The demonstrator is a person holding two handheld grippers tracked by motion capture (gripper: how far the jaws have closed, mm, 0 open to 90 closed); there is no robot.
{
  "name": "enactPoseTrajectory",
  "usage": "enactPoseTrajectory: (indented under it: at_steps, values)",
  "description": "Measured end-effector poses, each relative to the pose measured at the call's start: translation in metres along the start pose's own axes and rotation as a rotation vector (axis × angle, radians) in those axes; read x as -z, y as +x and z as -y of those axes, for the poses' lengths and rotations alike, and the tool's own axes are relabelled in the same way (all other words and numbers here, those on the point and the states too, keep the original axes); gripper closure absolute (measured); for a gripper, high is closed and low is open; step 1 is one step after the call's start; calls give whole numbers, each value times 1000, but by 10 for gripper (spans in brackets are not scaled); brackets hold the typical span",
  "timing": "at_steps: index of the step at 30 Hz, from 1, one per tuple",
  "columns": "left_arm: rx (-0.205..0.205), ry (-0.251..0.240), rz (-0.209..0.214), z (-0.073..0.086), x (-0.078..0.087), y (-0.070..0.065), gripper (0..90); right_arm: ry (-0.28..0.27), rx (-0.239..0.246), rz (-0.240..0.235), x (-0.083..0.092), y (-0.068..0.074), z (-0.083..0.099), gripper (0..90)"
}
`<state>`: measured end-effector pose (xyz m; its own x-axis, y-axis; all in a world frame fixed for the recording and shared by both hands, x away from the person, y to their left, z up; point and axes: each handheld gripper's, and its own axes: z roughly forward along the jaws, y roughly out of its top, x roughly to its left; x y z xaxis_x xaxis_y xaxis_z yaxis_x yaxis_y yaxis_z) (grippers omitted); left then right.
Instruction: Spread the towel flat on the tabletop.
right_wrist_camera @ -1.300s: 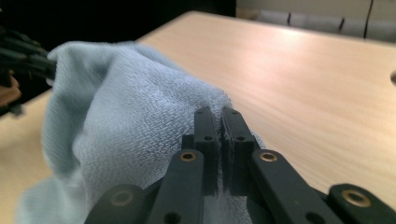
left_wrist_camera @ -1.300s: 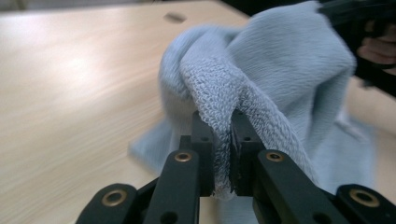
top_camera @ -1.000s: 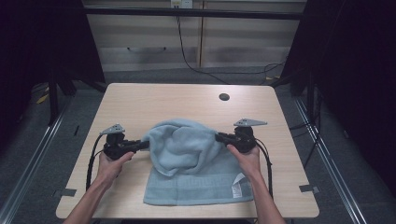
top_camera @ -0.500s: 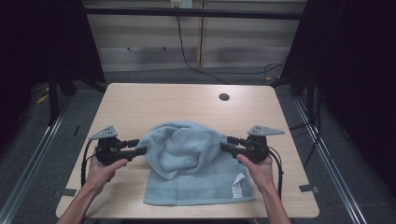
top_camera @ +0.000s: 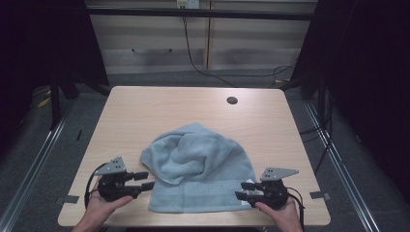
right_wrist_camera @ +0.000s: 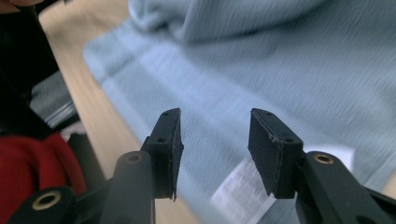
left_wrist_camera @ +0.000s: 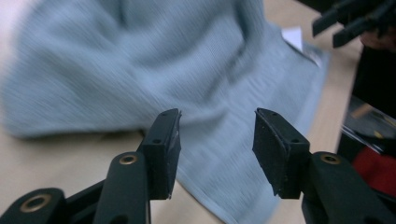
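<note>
**Towel folded over, both grippers let go**

High view: the blue towel [top_camera: 198,169] lies on the table [top_camera: 145,111] near its front edge, straight hem toward the person, rounded fold pointing away. The left gripper [top_camera: 145,180] and right gripper [top_camera: 244,190] flank its near corners.

Left gripper view: jaws just opened and slightly narrowed, empty, towel [left_wrist_camera: 140,70] ahead.

Right gripper view: the same, jaws empty over the towel's white label [right_wrist_camera: 238,184].

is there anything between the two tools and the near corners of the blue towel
Nothing visible. The left tool and right tool both stand open beside the near corners of the light blue terry towel, with bare wooden table between; the white tag lies flat.
</note>
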<state>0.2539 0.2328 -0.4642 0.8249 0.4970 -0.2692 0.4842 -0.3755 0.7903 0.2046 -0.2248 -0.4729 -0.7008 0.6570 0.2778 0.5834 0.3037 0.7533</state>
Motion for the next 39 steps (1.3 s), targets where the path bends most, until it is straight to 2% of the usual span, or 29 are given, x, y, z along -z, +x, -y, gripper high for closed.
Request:
enactPoseTrajectory:
  at_steps: [2, 4, 7, 9, 10, 12, 14, 16, 20, 26, 27, 28, 29, 30, 32, 35, 37, 39]
  values:
    - [5, 43, 17, 13, -8, -3, 520, 34, 3, -8, -2, 3, 7, 525]
    - [19, 69, 24, 20, -12, -4, 509, 52, -5, -8, -6, 3, 15, 496]
    - [-3, 84, 23, 24, -16, -7, 485, 68, 6, 14, -11, 5, 22, 464]
    - [-4, 101, 34, 27, -22, -8, 466, 63, 12, 29, -13, 6, 25, 445]
    - [-21, 119, 31, 27, -25, -10, 455, 66, 18, 33, -13, 6, 24, 432]
    - [-63, 134, 57, 26, -31, -17, 438, 54, 20, 63, -13, 5, 22, 404]
    - [-79, 145, 50, 25, -34, -20, 428, 1, 3, 91, -8, -1, 20, 405]
    - [-91, 156, 50, 25, -38, -23, 414, 1, 3, 117, -5, -7, 17, 399]
    - [-102, 147, 45, 27, -40, -24, 399, 46, -9, 151, -10, -21, 18, 378]
    - [-151, 146, 15, 29, -42, -31, 391, 56, 5, 152, -12, -16, 23, 333]
    - [-171, 151, 1, 29, -41, -32, 403, 53, 9, 151, -13, -16, 23, 321]
    - [-207, 154, -17, 30, -41, -34, 461, 51, 7, 156, -13, -14, 24, 305]
    - [-212, 148, -16, 30, -40, -34, 559, 50, 16, 161, -14, -13, 24, 292]
    - [-218, 148, -19, 31, -40, -35, 598, 49, 16, 160, -15, -12, 24, 290]
    - [-220, 159, 2, 29, -41, -36, 709, 46, 17, 154, -16, -11, 24, 289]
    - [-176, 175, 31, 27, -41, -33, 838, 54, 18, 144, -16, -8, 23, 300]
    - [-147, 166, 56, 24, -40, -28, 853, 44, 16, 122, -15, -6, 21, 320]
    - [-78, 95, 97, 17, -34, -20, 857, 38, 41, 103, -16, -1, 19, 332]
